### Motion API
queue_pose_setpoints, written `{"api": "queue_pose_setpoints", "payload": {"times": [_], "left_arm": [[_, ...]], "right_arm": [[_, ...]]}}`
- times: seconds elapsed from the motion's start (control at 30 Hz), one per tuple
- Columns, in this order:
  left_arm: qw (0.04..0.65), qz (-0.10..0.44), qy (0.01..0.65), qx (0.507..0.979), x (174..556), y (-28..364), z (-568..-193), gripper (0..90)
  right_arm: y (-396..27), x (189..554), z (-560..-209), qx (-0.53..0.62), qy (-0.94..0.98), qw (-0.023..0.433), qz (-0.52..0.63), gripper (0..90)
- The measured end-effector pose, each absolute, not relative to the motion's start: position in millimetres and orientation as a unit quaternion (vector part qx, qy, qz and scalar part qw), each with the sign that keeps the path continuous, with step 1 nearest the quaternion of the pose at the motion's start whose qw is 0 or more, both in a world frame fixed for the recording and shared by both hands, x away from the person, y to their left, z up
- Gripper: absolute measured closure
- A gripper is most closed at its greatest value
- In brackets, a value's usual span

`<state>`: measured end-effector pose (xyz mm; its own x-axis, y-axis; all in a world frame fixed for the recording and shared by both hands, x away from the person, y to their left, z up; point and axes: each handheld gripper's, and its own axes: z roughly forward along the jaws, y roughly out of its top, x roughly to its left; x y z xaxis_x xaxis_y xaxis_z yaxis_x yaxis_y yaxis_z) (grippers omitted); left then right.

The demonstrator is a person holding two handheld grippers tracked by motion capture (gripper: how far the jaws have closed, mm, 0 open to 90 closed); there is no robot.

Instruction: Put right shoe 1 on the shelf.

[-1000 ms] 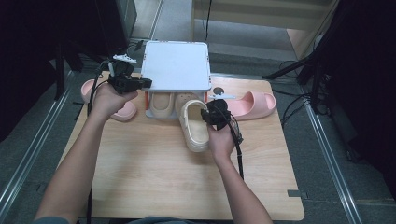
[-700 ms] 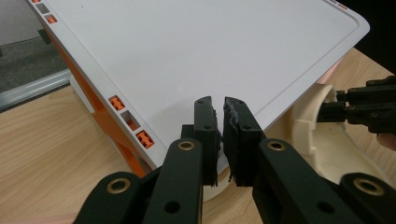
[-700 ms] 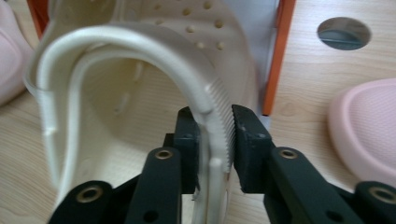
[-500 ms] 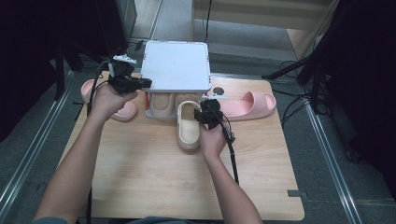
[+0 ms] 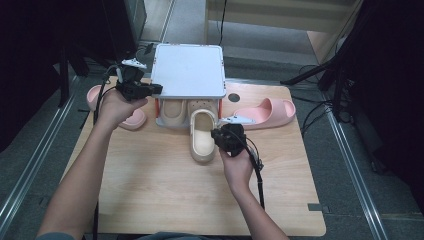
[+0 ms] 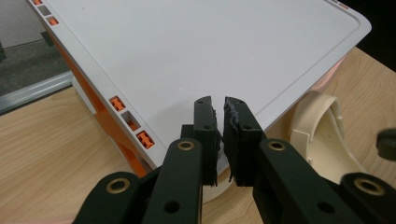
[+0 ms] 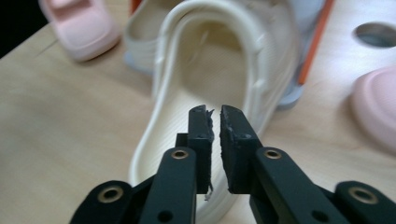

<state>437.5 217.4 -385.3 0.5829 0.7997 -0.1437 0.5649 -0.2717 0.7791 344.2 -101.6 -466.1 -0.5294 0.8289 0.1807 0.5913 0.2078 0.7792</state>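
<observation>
cream slipper (image 5: 202, 137): light, soft foam, likely flexing; gripping at side rim advisable. right gripper (image 5: 220, 135) jaws just closing, nearly shut, empty; left gripper (image 5: 150, 89) jaws closed, empty.

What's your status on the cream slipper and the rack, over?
Left gripper shut, at white rack top's edge. Right gripper jaws just closed, nothing between them, at cream slipper's side. Slipper's toe under the rack beside its mate; path looks unobstructed.
</observation>
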Motion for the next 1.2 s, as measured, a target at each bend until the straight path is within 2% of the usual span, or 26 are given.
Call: {"api": "queue_pose_setpoints", "payload": {"times": [0.17,0.5,0.93,1.03,1.2], "left_arm": [[0.419,0.14,0.434,0.785,437,218,-385,83.3],[0.417,0.145,0.435,0.785,437,217,-385,83.2],[0.418,0.143,0.436,0.784,437,217,-385,83.1],[0.417,0.144,0.436,0.784,437,216,-385,83.1],[0.417,0.145,0.437,0.784,437,216,-385,83.1]], "right_arm": [[-105,323,-473,0.445,0.778,0.109,0.43,90.0],[-104,297,-495,0.43,0.793,0.076,0.425,90.0],[-92,304,-521,0.428,0.811,0.069,0.392,90.0],[-91,309,-521,0.435,0.806,0.052,0.397,90.0],[-85,313,-514,0.419,0.813,0.074,0.399,90.0]]}}
